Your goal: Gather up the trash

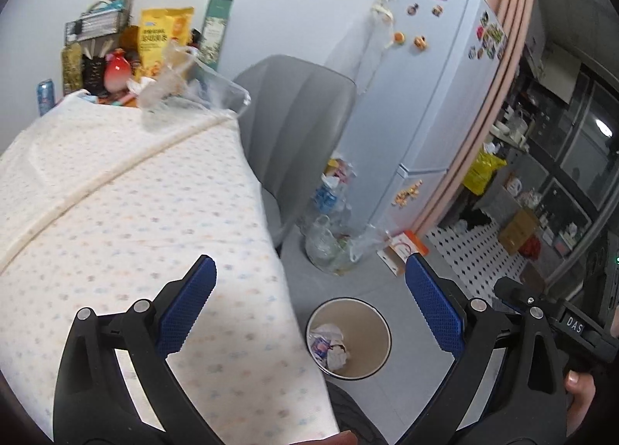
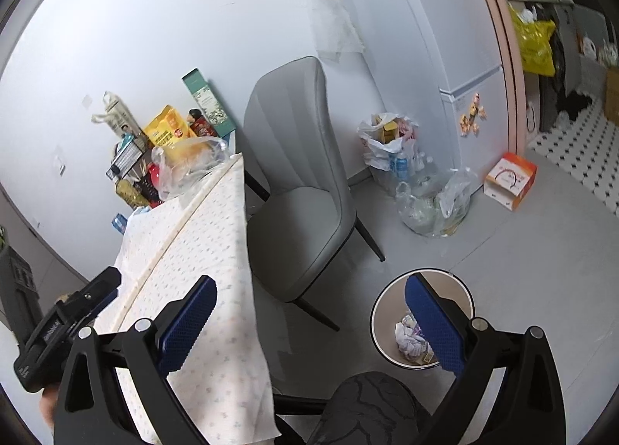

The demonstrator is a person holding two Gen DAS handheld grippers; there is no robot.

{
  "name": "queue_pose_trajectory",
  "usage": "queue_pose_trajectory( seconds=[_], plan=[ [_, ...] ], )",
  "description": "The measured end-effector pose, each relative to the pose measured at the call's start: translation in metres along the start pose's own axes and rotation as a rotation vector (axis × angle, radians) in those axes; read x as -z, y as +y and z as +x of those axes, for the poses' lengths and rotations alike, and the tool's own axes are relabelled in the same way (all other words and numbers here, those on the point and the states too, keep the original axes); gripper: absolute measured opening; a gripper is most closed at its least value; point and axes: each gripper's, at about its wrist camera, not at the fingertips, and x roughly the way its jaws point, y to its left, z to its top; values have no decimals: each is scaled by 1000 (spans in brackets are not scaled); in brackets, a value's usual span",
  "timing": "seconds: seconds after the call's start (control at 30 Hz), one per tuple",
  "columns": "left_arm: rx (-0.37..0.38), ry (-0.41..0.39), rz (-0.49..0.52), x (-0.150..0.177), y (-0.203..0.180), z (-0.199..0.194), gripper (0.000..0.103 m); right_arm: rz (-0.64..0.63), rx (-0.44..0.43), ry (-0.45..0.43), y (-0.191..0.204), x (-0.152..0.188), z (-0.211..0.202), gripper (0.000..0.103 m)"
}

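Desk (image 1: 116,193) under dotted cloth is taking up the left side, grey chair (image 2: 298,182) pushed in beside it. Both grippers are hovering spread wide, empty: left gripper (image 1: 309,309) over the desk edge, right gripper (image 2: 309,323) above the floor. Round trash bin (image 1: 381,332) is sitting on the floor just beside the desk corner, already holding crumpled wrappers (image 1: 329,342). Likely next target: clear plastic bag (image 1: 182,93) at the desk's far end, near the snack clutter. Suggest approaching low, pinching a bunched fold, not flat film. Floor bag (image 2: 433,201) by the fridge (image 1: 418,96) is holding empty bottles.
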Motion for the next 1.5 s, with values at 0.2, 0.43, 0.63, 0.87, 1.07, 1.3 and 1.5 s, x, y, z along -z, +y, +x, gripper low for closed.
queue_pose_trajectory(
  seconds=[0.2, 0.43, 0.63, 0.87, 1.07, 1.3, 1.5],
  plan=[
    [-43, -66, 5, 0, 20, -40, 97, -60, 38, -8, 37, 2, -6, 95],
    [-88, -106, 14, 3, 40, -82, 97, -124, 31, -20, 75, 10, -15, 95],
    [-126, -141, -5, 5, 60, -118, 97, -205, -14, -27, 111, 19, -26, 95],
    [-164, -157, -12, 12, 77, -149, 97, -268, -88, -40, 133, 31, -44, 95],
    [-184, -166, -8, 18, 80, -169, 97, -320, -119, -23, 149, 41, -53, 95],
    [-185, -176, 8, 24, 76, -187, 97, -357, -140, -35, 155, 48, -69, 95],
    [-181, -188, 24, 24, 66, -196, 97, -369, -147, -47, 153, 50, -81, 95]
  ],
)
